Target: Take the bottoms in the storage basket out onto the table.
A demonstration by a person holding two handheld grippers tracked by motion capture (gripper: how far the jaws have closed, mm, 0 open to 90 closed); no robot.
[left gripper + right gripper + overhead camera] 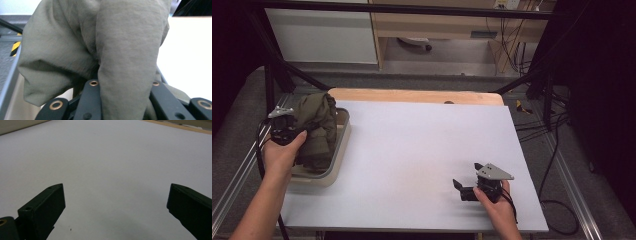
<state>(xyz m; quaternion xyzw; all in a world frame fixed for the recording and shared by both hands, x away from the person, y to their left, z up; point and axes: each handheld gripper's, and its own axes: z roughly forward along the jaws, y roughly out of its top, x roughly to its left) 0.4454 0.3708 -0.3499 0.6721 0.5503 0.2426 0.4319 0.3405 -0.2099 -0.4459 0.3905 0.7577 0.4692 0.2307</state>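
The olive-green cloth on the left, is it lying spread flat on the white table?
No, the olive-green cloth is bunched over the grey tray, pinched by the left gripper.

table (422, 150) — white sheet top | grey bin (343, 131) — left edge

No text, label, brand or number can be read anywhere here; the small blue tag on the far shelf is too blurred.
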